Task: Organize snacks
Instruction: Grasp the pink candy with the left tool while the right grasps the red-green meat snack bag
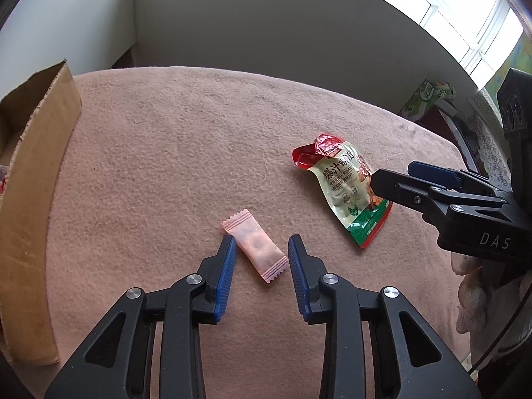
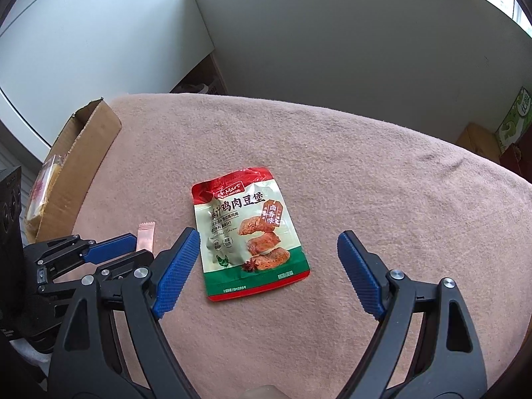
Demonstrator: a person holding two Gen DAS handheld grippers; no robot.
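Straddling a small pink sachet (image 1: 254, 244), the left tongs (image 1: 262, 244) stand at a narrow gap in the left wrist view, one blue pad on each side of the wrapper. The left pad sits just beside or against the wrapper's edge, which one I cannot tell, while the right pad is clear of it, so nothing is gripped. The sachet lies flat on the pink cloth covering the counter (image 1: 166, 153). Right of these tongs and a little beyond them lies a red, white and green snack pouch (image 1: 345, 189), with the right tongs (image 1: 392, 179) reaching over its far edge. A cardboard box (image 1: 36, 179) stands well off to the left.

In the right wrist view, the right tongs (image 2: 267, 256) gape wide and hold nothing. The snack pouch (image 2: 251, 232) lies flat on the cloth between the two pads, closer to the left one. Left of them the left tongs (image 2: 133, 249) sit at the pink sachet (image 2: 146, 237), and the cardboard box (image 2: 83, 163) lies beyond with a clear packet (image 2: 43, 193) inside.
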